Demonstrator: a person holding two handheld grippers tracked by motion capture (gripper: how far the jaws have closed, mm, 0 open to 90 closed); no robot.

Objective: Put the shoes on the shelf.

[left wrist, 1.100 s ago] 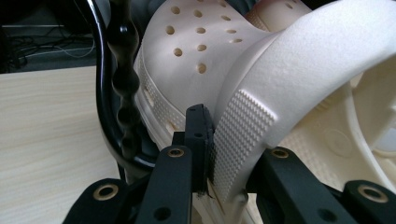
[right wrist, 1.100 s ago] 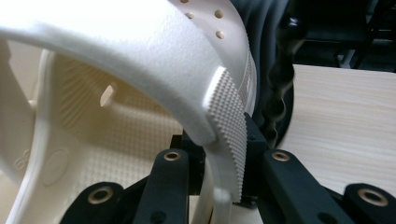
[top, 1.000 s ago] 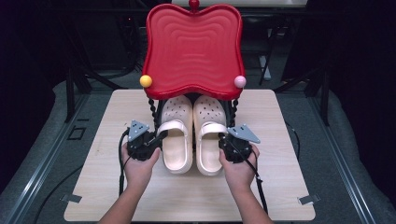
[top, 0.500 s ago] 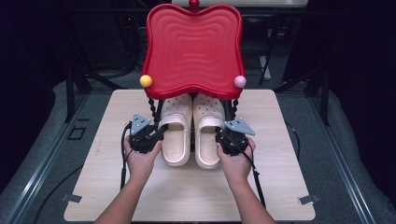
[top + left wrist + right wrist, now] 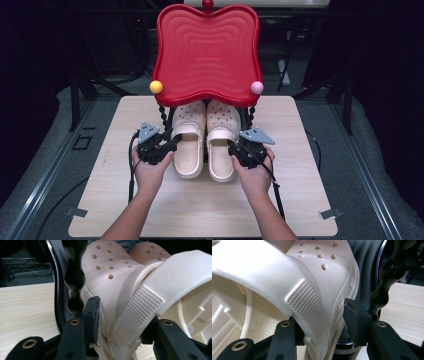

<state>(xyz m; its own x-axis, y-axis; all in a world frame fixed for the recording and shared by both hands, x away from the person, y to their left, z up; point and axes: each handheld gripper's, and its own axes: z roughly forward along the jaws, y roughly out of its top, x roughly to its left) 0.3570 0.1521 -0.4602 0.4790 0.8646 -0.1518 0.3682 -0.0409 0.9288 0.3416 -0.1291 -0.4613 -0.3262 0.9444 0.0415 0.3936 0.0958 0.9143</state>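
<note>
Two cream clogs stand side by side on the wooden table (image 5: 300, 200), toes under a red wavy tray. The left clog (image 5: 189, 150) has its outer side wall and heel strap (image 5: 140, 307) between the jaws of my left gripper (image 5: 167, 146) (image 5: 125, 320). The right clog (image 5: 221, 150) (image 5: 307, 290) has its outer side wall between the jaws of my right gripper (image 5: 236, 150) (image 5: 319, 317). Both pairs of jaws have just been opening. A thin gap shows beside each outer pad, so neither gripper presses on its clog. Both clogs rest on the table.
The red tray (image 5: 206, 50) stands raised at the back of the table on black beaded posts (image 5: 75, 282) (image 5: 384, 287), close to my outer jaws. A yellow ball (image 5: 156, 86) and a pink ball (image 5: 257, 87) sit at its lower corners. Dark floor surrounds the table.
Both grippers' jaws have spread apart around the clogs' sides. The hands and the clogs have stayed nearly where they were.
</note>
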